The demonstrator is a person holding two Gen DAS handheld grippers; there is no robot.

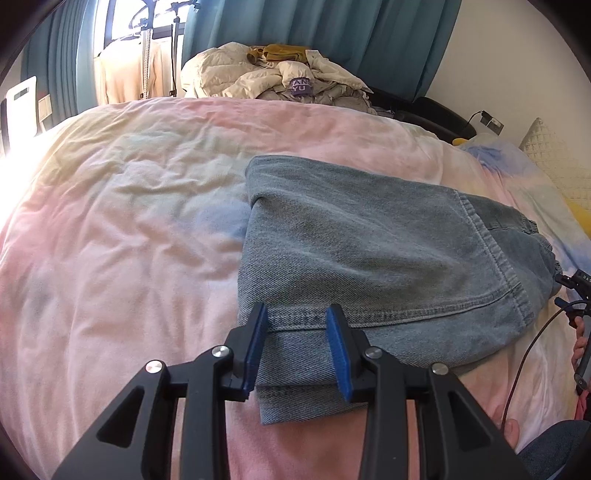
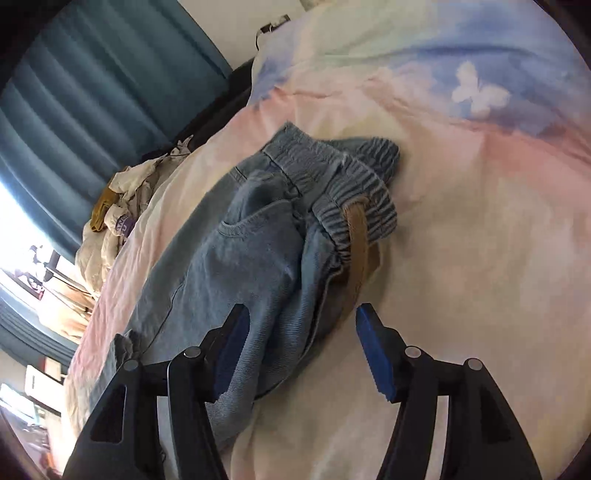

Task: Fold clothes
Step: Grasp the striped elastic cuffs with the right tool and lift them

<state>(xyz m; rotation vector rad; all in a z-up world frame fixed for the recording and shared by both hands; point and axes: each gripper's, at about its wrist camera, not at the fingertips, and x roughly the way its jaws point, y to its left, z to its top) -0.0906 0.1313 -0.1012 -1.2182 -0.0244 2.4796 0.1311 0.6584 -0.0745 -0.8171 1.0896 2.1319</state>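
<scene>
Nearest in the left wrist view, the left hand-held gripper stands with its jaws narrowly apart over the hem end of the folded jeans; the stacked denim layers lie between the blue pads, though whether the pads press on the cloth cannot be told. The jeans lie flat on the bed cover, a pink, cream and blue printed sheet, folded into a broad slab with a stitched seam running across the end away from the gripper.

In the right wrist view, the right hand-held gripper has its jaws set wide, with no grip on anything. Its one pad lies over the edge of the jeans, and the other hangs above bare bed cover just beside them. Beyond the jaws the elastic waistband sits bunched up, with a tan strap looped over it.

At the edge of the left wrist view, beside the jeans' waist end, a part of the other tool and a cable show.

Farther from the jeans, at the bed's far side, rests a heap of cream clothes with a mustard piece on top. Behind the heap hang teal curtains, and a bright window with a clothes rack.
</scene>
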